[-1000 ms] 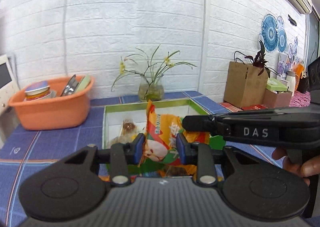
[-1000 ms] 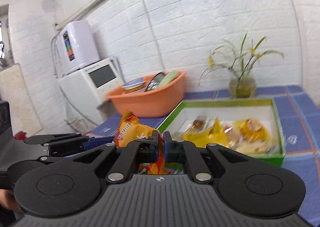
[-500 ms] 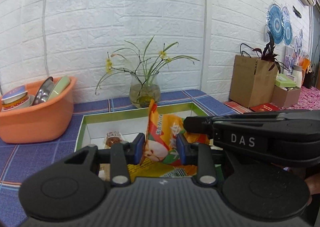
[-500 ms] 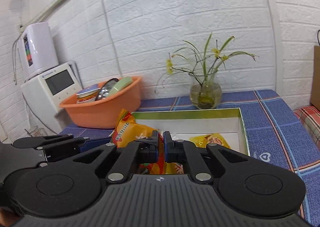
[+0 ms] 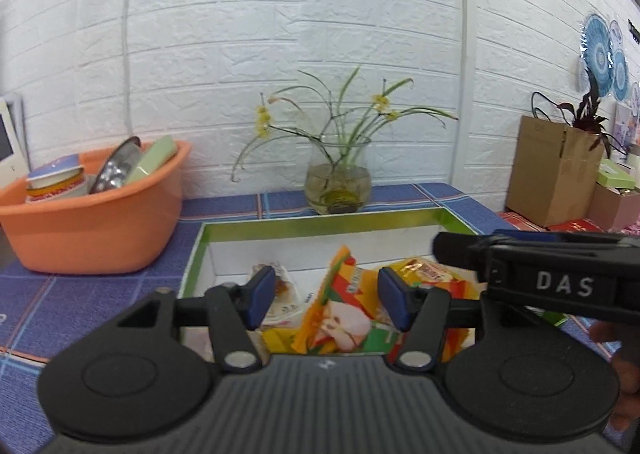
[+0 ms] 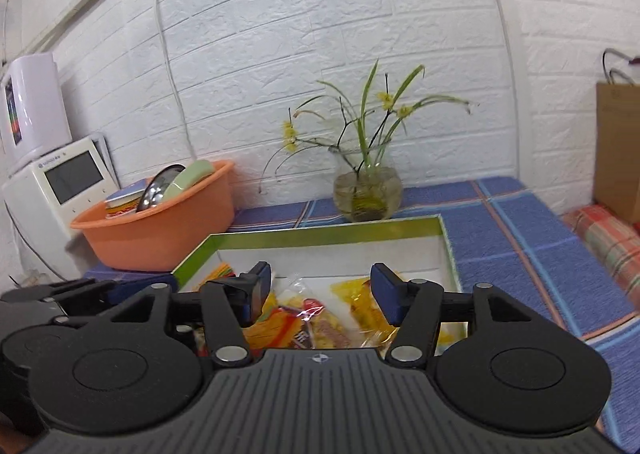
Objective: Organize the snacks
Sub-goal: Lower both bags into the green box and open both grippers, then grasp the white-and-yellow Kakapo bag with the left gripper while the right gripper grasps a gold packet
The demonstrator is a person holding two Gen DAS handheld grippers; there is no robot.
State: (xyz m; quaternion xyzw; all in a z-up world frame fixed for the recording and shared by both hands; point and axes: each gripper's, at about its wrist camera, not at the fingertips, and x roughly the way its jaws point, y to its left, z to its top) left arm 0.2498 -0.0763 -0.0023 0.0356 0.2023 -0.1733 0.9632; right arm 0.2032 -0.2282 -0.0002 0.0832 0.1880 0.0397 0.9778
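Both grippers hang over the near end of the green-rimmed box, which I take as the landmark. The left gripper has its jaws opening; the orange-and-green snack bag sits between the blue pads but neither pad presses on it, so it reads as released. That bag lies inside the box at the near edge, leaning up a little. The right gripper also has its jaws opening, spread wide, with nothing clamped; below it in the box is only loose stuff: a clear-wrapped snack and a yellow packet toward the box's right wall. In the left view a small pale wrapped snack lies left of the bag, and a yellow-and-brown packet right of it, all inside the box. So my judgement: this drop-off is basically done, with several snacks already collected in the box. What is left: pull both grippers back out and fetch any snacks outside the box. None show on the blue tablecloth around it, though the near side is hidden by the gripper bodies. Orange basin left of the box and glass vase behind it look unrelated.
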